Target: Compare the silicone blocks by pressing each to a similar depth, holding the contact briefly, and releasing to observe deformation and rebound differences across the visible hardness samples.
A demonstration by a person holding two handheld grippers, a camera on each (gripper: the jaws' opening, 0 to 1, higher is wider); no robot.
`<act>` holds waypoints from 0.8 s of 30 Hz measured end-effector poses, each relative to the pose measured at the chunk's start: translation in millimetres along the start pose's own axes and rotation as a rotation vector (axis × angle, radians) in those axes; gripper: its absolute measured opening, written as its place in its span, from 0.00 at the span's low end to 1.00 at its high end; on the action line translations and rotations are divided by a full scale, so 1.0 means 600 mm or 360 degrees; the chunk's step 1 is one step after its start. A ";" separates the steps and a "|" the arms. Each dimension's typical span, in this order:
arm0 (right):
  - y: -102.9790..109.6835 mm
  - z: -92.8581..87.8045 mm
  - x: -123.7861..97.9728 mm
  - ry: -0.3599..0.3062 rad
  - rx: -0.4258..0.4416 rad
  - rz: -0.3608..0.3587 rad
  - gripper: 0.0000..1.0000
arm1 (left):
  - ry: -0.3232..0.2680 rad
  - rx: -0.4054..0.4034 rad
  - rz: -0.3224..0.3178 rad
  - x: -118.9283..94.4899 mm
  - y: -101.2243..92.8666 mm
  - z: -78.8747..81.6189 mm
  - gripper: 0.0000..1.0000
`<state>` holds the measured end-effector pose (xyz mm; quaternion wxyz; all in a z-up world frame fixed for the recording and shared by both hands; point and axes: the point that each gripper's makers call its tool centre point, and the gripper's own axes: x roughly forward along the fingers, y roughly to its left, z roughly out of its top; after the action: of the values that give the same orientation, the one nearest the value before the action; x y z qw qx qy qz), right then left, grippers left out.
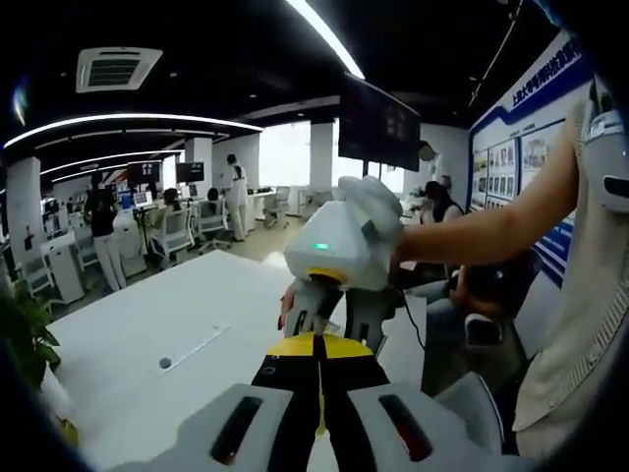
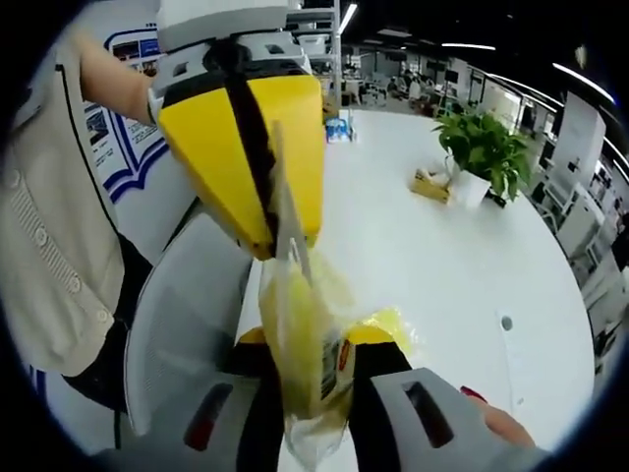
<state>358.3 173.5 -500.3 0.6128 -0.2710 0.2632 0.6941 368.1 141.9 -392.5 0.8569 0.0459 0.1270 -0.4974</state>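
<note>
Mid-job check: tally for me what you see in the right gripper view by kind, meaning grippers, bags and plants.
grippers: 2, the left gripper and the right gripper, each with its jaws shut on the bag
plastic bag: 1
potted plant: 1
total: 4

open office: white table (image 1: 147, 324), ceiling light strips (image 1: 128, 120), wall monitor (image 1: 378, 123), chairs (image 1: 175, 234), plant (image 2: 484, 147), poster wall (image 1: 516, 157)

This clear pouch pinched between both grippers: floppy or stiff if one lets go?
Likely floppy: the clear pouch is thin, crinkled film stretched between left gripper and right gripper. Probably light; it looks nearly flat. Glossy film may slip.
</note>
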 end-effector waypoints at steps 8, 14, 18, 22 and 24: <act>-0.010 0.006 0.001 -0.0041 -0.0079 -0.0026 0.19 | -0.0005 0.0002 0.0008 -0.001 0.002 0.001 0.00; -0.014 0.006 0.004 -0.0046 -0.0101 -0.0032 0.21 | -0.0004 -0.0036 0.0035 -0.001 0.007 -0.002 0.00; -0.014 0.004 0.006 -0.0045 -0.0101 -0.0035 0.23 | -0.0007 -0.0052 0.0036 -0.001 0.009 -0.004 0.00; -0.015 0.001 0.005 -0.0049 -0.0099 -0.0040 0.26 | -0.0018 -0.0062 0.0043 0.002 0.014 -0.007 0.00; -0.013 -0.003 0.005 -0.0046 -0.0093 -0.0044 0.27 | -0.0016 -0.0082 0.0040 0.004 0.015 -0.010 0.00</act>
<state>366.1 175.0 -503.9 0.6179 -0.2823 0.2302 0.6968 376.1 145.7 -399.6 0.8646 0.0228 0.1349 -0.4835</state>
